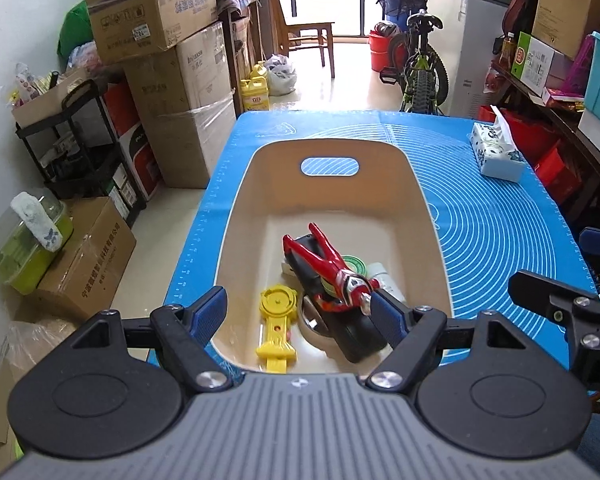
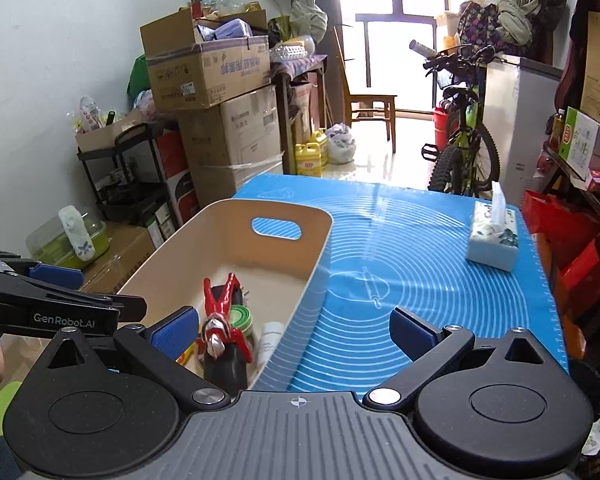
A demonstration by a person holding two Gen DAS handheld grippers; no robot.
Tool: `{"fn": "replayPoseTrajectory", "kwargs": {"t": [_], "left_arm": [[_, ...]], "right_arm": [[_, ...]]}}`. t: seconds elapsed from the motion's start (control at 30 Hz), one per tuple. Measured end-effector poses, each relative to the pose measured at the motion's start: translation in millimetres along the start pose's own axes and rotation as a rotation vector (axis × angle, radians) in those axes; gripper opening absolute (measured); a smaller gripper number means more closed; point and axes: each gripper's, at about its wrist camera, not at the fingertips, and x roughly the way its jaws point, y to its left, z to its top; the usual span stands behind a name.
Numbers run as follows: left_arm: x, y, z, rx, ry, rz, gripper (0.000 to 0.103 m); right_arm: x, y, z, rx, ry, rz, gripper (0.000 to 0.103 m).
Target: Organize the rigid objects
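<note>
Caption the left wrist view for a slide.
Open left gripper above a beige bin holding a red figure and yellow toy.

free: blue mat [image 2: 420, 264] on desk, 12 to 3 o'clock of bin | blocked: bin [image 1: 424, 216] walls; toys heaped at its 6 o'clock end | tissue box [image 2: 492, 240] at 2 o'clock

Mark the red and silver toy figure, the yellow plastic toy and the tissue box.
Red and silver toy figure [image 1: 332, 266]: left wrist view, torso.
Yellow plastic toy [image 1: 278, 304]: left wrist view, round head.
Tissue box [image 2: 493, 242]: right wrist view, top face.
</note>
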Motion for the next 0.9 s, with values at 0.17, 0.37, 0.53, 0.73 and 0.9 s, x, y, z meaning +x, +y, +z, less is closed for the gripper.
{"fn": "replayPoseTrajectory", "kwargs": {"t": [0.17, 0.37, 0.53, 0.73, 0.9], "left_arm": [[-16.2, -11.1, -10.6, -0.009, -0.009, 0.007, 0.079], [-33.2, -25.2, -20.4, -0.025, -0.035, 0.015, 0.079], [-45.5, -37.8, -28.1, -0.030, -0.062, 0.025, 0.079], [-56.2, -52.5, -41.8, -0.015, -0.083, 0.024, 0.079], [-62.5, -62.5, -55.3, -0.009, -0.098, 0.030, 0.079]], "right_arm": [[-23.0, -4.5, -11.0, 0.005, -0.012, -0.001, 0.101], [-44.1, -14.2, -24.1, 0.033, -0.013, -0.002, 0.101], [-61.0, -25.1, -37.5, 0.054, -0.022, -0.008, 0.101], [-78.7, -35.8, -52.8, 0.061, -0.037, -0.005, 0.101], [-92.4, -38.4, -67.4, 0.059, -0.054, -0.011, 0.101]]}}
